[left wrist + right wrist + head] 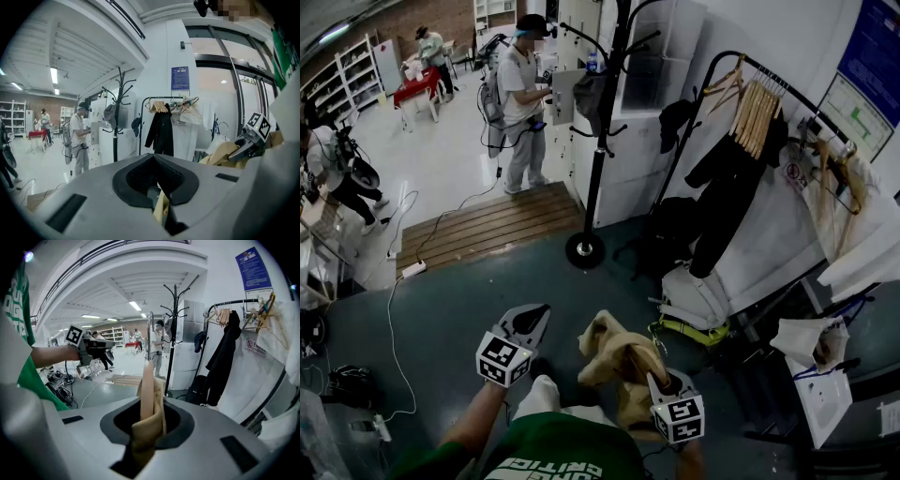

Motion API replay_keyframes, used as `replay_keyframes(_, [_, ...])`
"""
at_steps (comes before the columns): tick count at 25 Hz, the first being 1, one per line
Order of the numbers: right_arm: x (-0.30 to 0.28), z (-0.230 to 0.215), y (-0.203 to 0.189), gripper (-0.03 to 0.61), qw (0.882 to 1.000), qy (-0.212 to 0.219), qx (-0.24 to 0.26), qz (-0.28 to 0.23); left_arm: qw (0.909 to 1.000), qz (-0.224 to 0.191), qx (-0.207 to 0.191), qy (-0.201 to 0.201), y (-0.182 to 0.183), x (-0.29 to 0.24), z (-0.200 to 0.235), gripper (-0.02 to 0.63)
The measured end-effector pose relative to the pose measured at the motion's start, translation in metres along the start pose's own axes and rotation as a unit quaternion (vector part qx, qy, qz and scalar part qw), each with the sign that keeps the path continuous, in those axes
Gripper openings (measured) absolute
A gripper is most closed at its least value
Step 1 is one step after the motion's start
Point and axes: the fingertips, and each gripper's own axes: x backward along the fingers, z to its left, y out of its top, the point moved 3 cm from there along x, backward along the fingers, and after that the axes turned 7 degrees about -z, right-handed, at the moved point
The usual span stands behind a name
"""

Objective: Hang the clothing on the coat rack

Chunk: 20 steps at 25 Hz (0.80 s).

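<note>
The right gripper [649, 370] is clamped tight on the bunched tan fabric garment [614, 356], at 6 o'clock in the head view. The tall black pole coat rack [602, 141] stands well apart at 12 o'clock. The left gripper [534, 317], at the garment's 9 o'clock, has its jaws drawn together, clear of the cloth

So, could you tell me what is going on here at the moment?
A person holds a gripper in each hand. The right gripper is shut on a tan garment with a hanger. The left gripper is beside it. A tan sliver shows between its jaws, but whether it grips anything is unclear. The coat rack stands ahead across the floor, so the garment is not hung yet.
</note>
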Motion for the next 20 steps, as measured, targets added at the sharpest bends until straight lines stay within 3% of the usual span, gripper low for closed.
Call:
replay_keyframes(14, [0.001,-0.02,0.025,0.064,0.999,0.003,-0.01,-0.051,0.9992,-0.019,0.01,0.034,0.011,0.011,-0.011,0.005])
replay_keyframes(20, [-0.013,-0.038,0.047,0.064,0.998,0.01,0.016,-0.06,0.9985,-0.027,0.015,0.046,0.009,0.007,-0.013,0.005])
